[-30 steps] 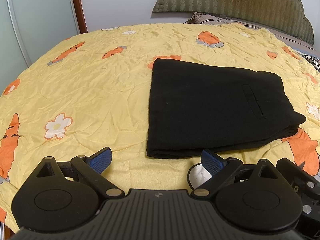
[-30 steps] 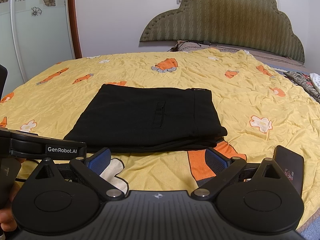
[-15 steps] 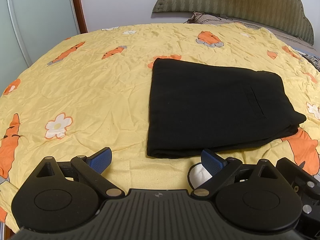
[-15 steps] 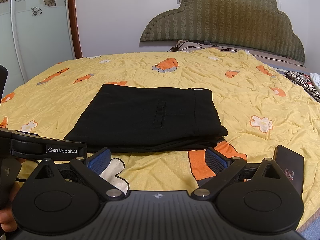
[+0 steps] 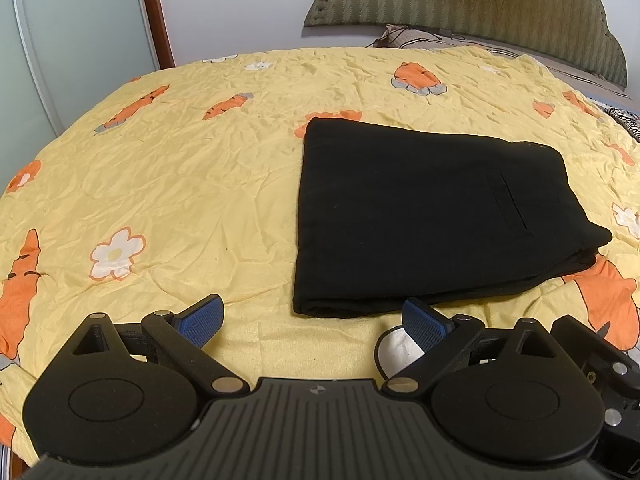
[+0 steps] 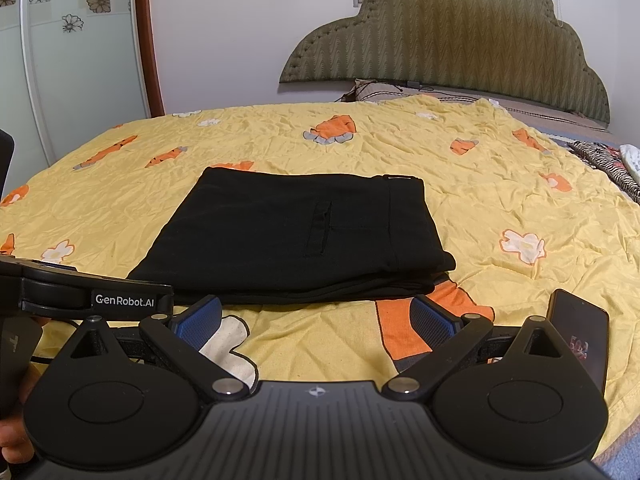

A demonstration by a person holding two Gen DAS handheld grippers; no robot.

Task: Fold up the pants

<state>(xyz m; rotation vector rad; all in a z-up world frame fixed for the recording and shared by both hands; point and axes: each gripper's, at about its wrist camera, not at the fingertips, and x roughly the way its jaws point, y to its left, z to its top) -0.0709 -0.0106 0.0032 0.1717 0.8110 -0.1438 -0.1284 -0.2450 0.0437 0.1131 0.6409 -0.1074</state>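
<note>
The black fabric pants (image 5: 432,216) are lying folded into a flat rectangle on the yellow carrot-print bedspread (image 5: 180,184), at about 1 o'clock from the left gripper (image 5: 312,316) and 12 o'clock from the right gripper (image 6: 316,314). Both grippers are hovering near the pants' closest edge, jaws spread apart and gripping nothing. A dark rectangular phone (image 6: 580,332) is resting at the right gripper's 3 o'clock.

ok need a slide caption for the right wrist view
Folded black fabric pants lie flat on the yellow carrot-print bedsheet, with the open right tool empty just short of them.
</note>
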